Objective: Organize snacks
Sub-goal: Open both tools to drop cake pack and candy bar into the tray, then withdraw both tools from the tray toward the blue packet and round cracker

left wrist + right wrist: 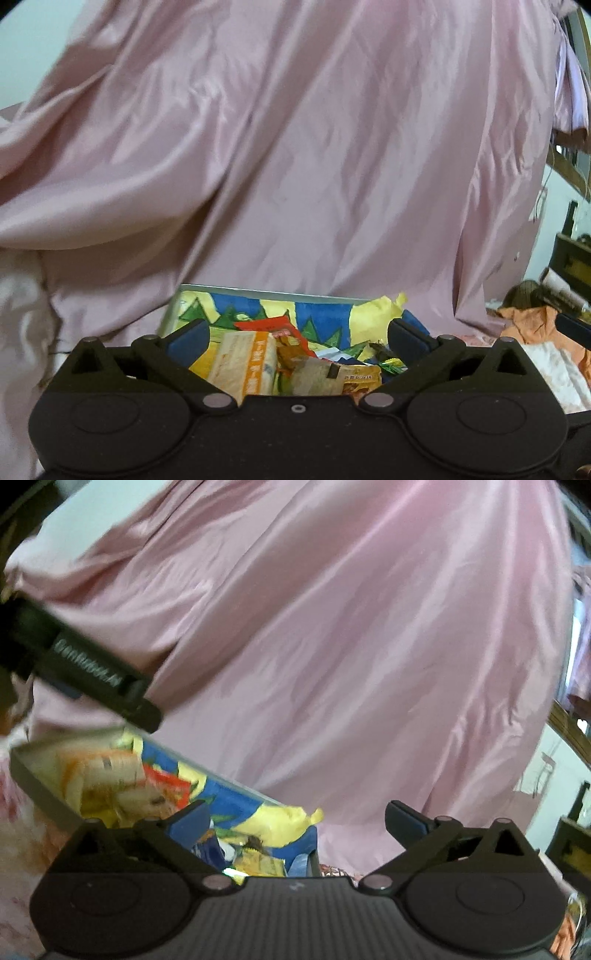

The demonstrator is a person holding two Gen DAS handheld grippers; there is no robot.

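Observation:
A grey-rimmed box lined with blue, yellow and green patterned paper holds several snack packets, beige, orange and red. My left gripper is open and empty, held just above the packets. In the right wrist view the same box lies at lower left with blurred packets inside. My right gripper is open and empty over the box's right end. The left gripper's black body crosses the upper left of that view.
A large pink satin cloth hangs close behind the box and fills most of both views. Orange and white cloth and dark clutter lie at the right. A wooden frame stands at the far right.

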